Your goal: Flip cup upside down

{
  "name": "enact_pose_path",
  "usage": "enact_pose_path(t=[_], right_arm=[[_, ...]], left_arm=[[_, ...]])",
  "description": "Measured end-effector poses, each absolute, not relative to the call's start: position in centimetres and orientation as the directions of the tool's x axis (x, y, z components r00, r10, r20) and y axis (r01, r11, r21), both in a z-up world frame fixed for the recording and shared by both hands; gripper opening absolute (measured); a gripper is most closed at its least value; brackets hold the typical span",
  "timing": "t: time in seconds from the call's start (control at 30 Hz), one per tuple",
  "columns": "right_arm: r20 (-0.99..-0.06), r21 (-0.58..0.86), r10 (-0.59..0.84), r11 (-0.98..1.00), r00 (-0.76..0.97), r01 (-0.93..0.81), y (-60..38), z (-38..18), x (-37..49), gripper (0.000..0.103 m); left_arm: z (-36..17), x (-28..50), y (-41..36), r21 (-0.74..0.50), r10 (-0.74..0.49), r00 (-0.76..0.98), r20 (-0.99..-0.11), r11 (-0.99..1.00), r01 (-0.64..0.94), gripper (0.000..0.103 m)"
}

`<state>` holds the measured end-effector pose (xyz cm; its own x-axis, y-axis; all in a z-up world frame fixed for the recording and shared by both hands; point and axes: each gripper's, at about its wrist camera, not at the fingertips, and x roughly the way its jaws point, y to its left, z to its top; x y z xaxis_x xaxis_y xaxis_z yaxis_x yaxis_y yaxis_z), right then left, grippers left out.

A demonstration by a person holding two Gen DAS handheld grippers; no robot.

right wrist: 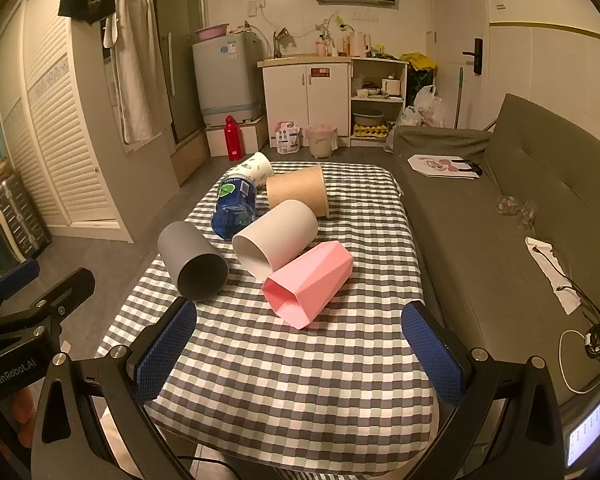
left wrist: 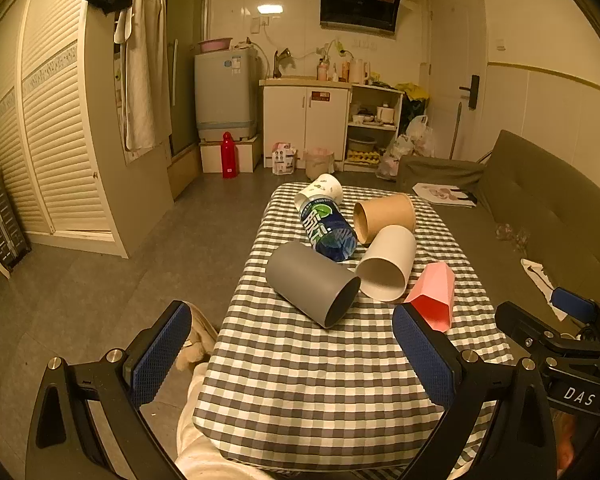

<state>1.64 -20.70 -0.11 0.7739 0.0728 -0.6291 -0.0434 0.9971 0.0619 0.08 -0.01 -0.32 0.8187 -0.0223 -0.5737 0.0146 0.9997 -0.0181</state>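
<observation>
Several cups lie on their sides on a checked tablecloth (left wrist: 320, 384) (right wrist: 300, 372): a grey cup (left wrist: 312, 284) (right wrist: 192, 260), a white cup (left wrist: 388, 264) (right wrist: 276, 236), a faceted pink cup (left wrist: 432, 296) (right wrist: 308, 284), a brown paper cup (left wrist: 384, 216) (right wrist: 300, 192) and a patterned white cup (left wrist: 324, 190) (right wrist: 254, 166). My left gripper (left wrist: 292, 356) is open and empty, short of the grey cup. My right gripper (right wrist: 300, 356) is open and empty, just short of the pink cup; it also shows in the left wrist view (left wrist: 560, 332).
A blue plastic bottle (left wrist: 328, 228) (right wrist: 234, 208) lies among the cups. A grey sofa (right wrist: 500, 220) runs along the table's right side with papers and a cable on it. Bare floor (left wrist: 120, 280) lies to the left, cabinets and a washer at the back.
</observation>
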Motion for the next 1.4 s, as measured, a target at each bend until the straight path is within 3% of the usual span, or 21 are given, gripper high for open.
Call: enact_pose_path(t=[0.43,0.83,1.4], right_arm=[[-0.67,0.04,0.038,0.999,0.742,-0.015,-20.4,-0.6,3.1,0.103],[-0.734,0.035,0.024,0.999,0.679,0.002,-17.9,-0.3,10.6,0.103],[-0.899,0.031,-0.025,0.992,0.438,0.12,-15.5,-8.1,24.6,0.101]], left_arm=[[-2.1,2.7,0.6,-0.049,-0.048,0.786,-0.616,0.999,0.022,0.103],[-2.7,8.3,4.3,-0.018,0.032,0.763,-0.645,0.998,-0.057,0.103],[-6.8,15.7,7.5,-0.035,0.054,0.673,-0.738,0.992,-0.119,0.103]])
